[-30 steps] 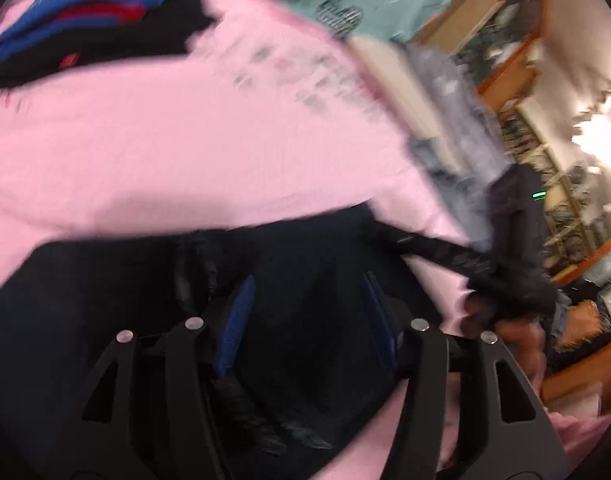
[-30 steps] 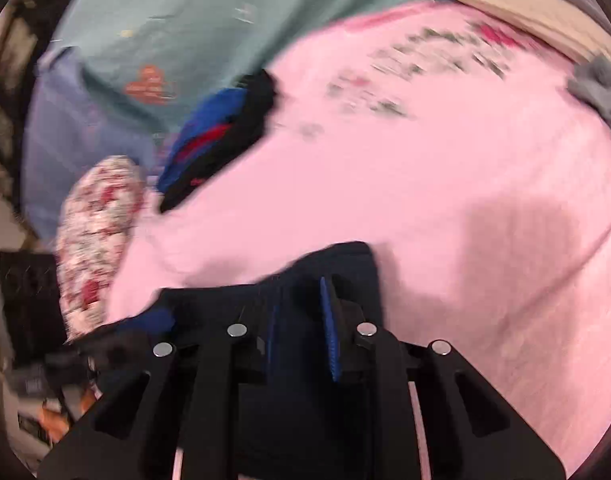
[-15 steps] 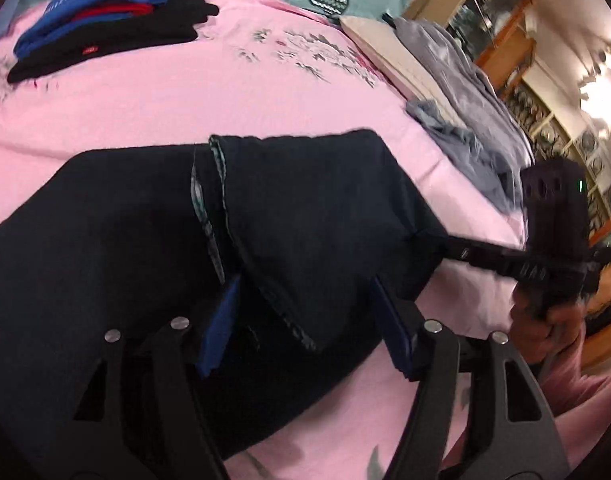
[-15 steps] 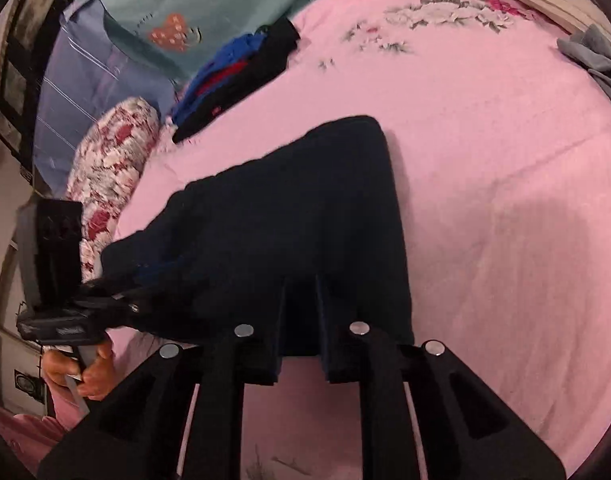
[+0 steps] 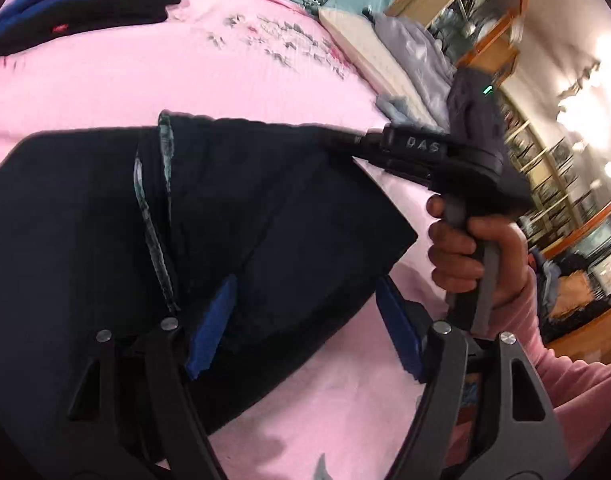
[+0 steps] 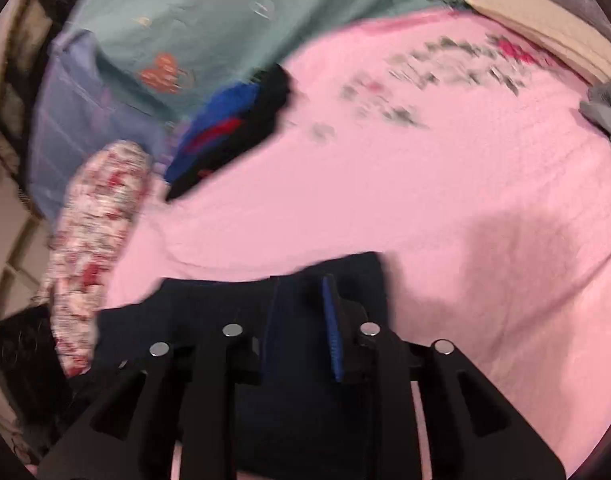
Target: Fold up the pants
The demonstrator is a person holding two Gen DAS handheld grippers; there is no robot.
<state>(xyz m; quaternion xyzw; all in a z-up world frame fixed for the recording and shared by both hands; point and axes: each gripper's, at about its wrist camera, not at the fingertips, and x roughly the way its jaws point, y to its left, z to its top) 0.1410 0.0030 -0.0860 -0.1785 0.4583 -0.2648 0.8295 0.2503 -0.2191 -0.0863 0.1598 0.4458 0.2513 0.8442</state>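
**Dark pants folded on the pink bedspread, 1 gripper pinching an edge**

The dark navy pants [image 5: 245,220] lie on the pink bedspread [image 5: 145,76], filling the lower left and centre of the left wrist view, a patterned waistband lining showing at a fold. The left gripper [image 5: 305,320] stands with its 2 blue-padded fingers [image 5: 211,320] spread wide; the cloth lies between and beneath them, ungripped. In that view's centre right, the right gripper [image 5: 345,142] reaches the pants' far edge, held by a hand [image 5: 469,256] in a pink sleeve. In the right wrist view its fingers [image 6: 331,328] sit nearly together, pinched on dark cloth [image 6: 305,360] at lower centre. A stack of folded blue, red and black clothes [image 6: 233,128] rests upper left, beside a floral pillow [image 6: 93,220].
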